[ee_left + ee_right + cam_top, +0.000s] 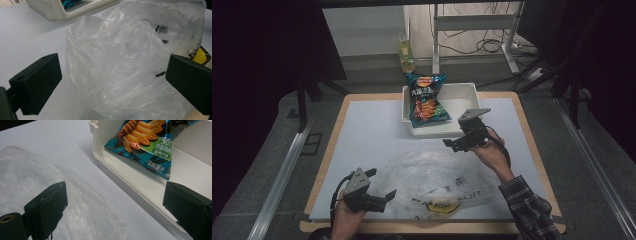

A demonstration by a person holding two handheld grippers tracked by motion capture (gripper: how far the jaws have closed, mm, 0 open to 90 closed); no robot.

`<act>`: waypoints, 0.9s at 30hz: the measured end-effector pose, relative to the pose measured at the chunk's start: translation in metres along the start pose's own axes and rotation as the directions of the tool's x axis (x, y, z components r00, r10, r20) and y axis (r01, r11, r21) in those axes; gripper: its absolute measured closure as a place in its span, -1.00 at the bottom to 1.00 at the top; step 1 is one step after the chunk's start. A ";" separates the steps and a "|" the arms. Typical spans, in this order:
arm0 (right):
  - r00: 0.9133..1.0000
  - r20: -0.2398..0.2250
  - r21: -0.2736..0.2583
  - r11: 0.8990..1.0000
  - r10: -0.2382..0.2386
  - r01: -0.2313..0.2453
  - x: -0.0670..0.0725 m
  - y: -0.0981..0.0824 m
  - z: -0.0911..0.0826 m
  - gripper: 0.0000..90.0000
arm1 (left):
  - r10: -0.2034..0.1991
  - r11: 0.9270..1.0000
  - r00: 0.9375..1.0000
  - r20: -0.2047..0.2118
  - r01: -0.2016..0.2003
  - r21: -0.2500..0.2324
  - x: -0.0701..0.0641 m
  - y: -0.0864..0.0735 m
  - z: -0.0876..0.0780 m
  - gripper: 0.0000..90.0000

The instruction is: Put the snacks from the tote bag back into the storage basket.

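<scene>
A crumpled clear plastic bag (437,175) with black print lies on the front middle of the table; something yellow (444,206) shows at its near edge. My left gripper (381,184) stands open at the bag's left edge, and in the left gripper view its jaws (112,67) are spread wide with the bag (125,62) just ahead. A blue chip bag (426,100) leans in a white bin (462,92) at the back. My right gripper (457,137) hovers open between the bin's front rim and the plastic bag. In the right gripper view (115,200) the chip bag (147,137) lies ahead.
A pale mat (362,135) covers the wooden table, bare on its left half and right strip. A bottle of yellow liquid (406,55) stands on the floor behind the table. Metal frame legs and cables lie beyond. The bin rim (125,177) runs close under my right gripper.
</scene>
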State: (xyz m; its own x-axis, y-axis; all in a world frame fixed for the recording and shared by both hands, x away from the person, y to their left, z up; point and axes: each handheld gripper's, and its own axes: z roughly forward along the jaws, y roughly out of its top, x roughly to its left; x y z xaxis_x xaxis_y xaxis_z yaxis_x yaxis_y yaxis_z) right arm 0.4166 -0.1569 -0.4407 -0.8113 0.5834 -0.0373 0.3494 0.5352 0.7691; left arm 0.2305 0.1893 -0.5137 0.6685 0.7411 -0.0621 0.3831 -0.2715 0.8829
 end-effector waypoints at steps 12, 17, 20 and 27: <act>1.000 -0.004 0.019 1.000 0.008 -0.008 0.008 -0.008 -0.006 -0.88 | 0.001 1.000 1.000 -0.004 -0.001 -0.001 0.000 0.000 0.000 -0.99; 1.000 -0.003 0.016 1.000 0.002 -0.002 0.011 -0.011 -0.011 -0.89 | 0.002 1.000 1.000 -0.002 -0.002 0.003 0.000 0.000 0.000 -0.99; 1.000 -0.003 0.014 1.000 0.002 -0.002 0.014 -0.014 -0.015 -0.90 | 0.002 1.000 1.000 -0.002 -0.002 0.003 0.000 0.000 0.000 -0.99; 1.000 0.001 0.010 1.000 0.007 -0.007 0.019 -0.020 -0.025 -0.91 | 0.006 1.000 1.000 0.001 -0.006 0.010 -0.001 0.000 0.001 -0.99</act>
State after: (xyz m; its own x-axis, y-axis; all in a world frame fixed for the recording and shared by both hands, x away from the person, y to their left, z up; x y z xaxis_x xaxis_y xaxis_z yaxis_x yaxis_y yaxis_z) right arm 0.3821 -0.1716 -0.4411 -0.8082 0.5880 -0.0326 0.3600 0.5370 0.7629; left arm 0.2306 0.1882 -0.5142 0.6713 0.7390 -0.0571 0.3851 -0.2819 0.8788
